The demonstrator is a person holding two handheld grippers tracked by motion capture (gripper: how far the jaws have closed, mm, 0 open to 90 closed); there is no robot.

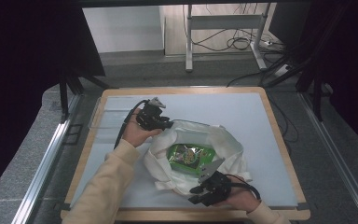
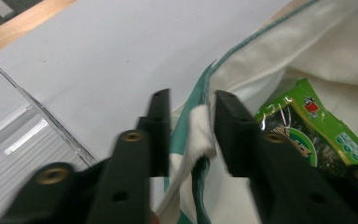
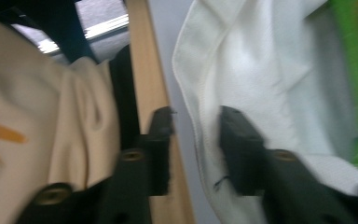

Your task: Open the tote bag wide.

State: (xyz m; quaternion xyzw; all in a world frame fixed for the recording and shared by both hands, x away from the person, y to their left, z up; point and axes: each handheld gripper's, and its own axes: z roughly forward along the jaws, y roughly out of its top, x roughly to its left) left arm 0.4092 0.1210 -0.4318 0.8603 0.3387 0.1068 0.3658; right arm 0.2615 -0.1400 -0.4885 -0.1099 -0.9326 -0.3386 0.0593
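Both claws flank the cloth bag (image 1: 223, 144) (rim between jaws).

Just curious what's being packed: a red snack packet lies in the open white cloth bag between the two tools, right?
Not quite: the snack packet is green, as the high view shows. It does lie in the open white cloth bag, between the left tool and the right tool.

The high view looks forward and down from above the person's side, taking in the whole counter (image 1: 261, 121). The left gripper view sits close behind its jaws, facing the white cloth bag (image 2: 279, 56) rim. The right gripper view faces the bag's near edge. All three share the bag.
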